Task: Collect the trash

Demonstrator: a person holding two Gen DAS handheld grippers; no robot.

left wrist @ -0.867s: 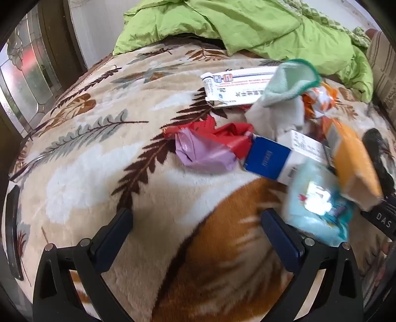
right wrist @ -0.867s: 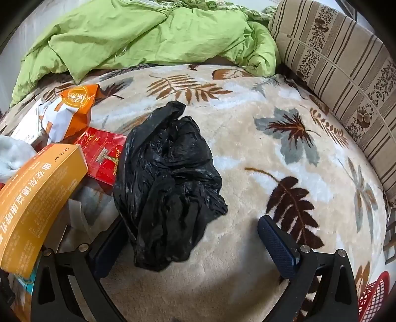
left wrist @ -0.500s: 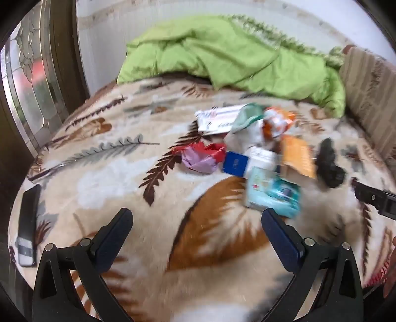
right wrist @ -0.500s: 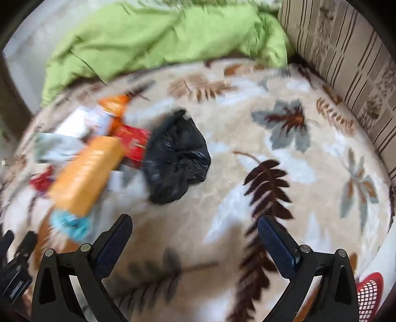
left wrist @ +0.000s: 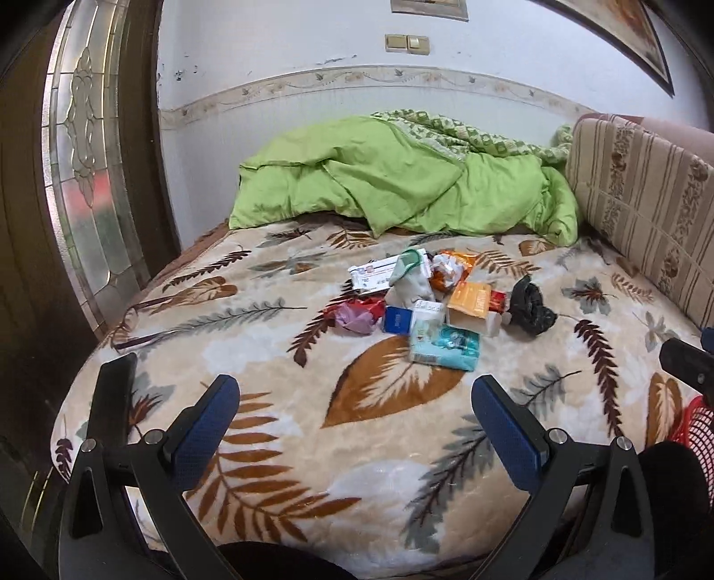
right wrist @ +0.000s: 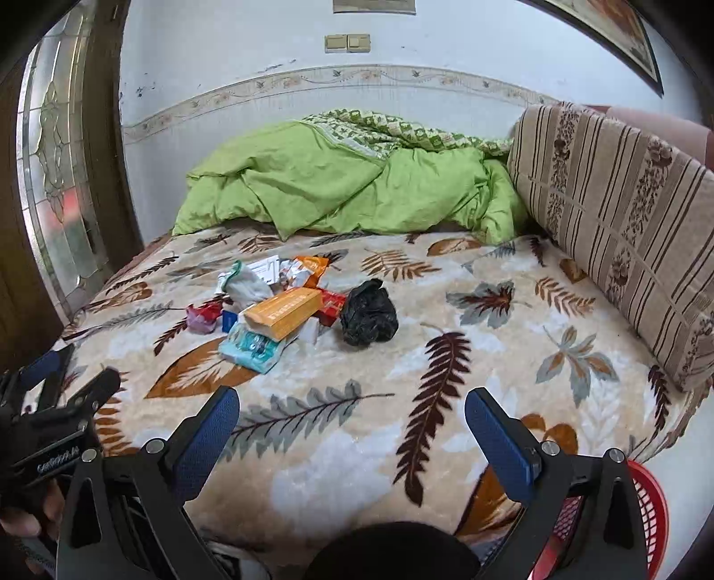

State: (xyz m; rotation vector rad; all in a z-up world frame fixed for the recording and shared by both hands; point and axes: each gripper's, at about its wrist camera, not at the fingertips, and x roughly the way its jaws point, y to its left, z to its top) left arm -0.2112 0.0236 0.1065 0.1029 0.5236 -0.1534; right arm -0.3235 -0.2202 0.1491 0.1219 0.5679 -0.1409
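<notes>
Nearest the lenses: left gripper (left wrist: 354,412) and right gripper (right wrist: 352,426), each with blue-padded fingers (left wrist: 207,424) spread wide, nothing between them, clear of the blanket (left wrist: 379,468). Lower frames cut off by a dark rounded shape, identity unclear. Seen from the right wrist view at left edge: the left gripper's black body with white lettering, too blurred to read, gripped by a hand (right wrist: 31,513) only partly in frame. Red mesh basket (right wrist: 642,526) at the bed's near right corner, mostly hidden behind the right gripper's frame. Dark flat object (left wrist: 111,397) on the blanket's near left edge, partly covered by the left finger; type unclear.

Mid-bed, well apart from both grippers: trash pile (left wrist: 428,308) on the leaf-patterned blanket. Teal packet (left wrist: 446,348) nearest, print not legible. Orange box (right wrist: 285,312) lying across other items, printed characters too small to read. Blue-and-white box (left wrist: 399,319), red and lilac wrappers (left wrist: 357,312), white long carton (left wrist: 375,276) with unreadable print, orange snack bag (right wrist: 308,270), crumpled black bag (right wrist: 368,312) just right of the pile. Lower items largely buried.

Beyond: green quilt (left wrist: 401,187) heaped at the wall, striped cushion (right wrist: 624,214) right, glazed door (left wrist: 85,178) left, wall switches (left wrist: 407,42), picture frame cut off at top right.
</notes>
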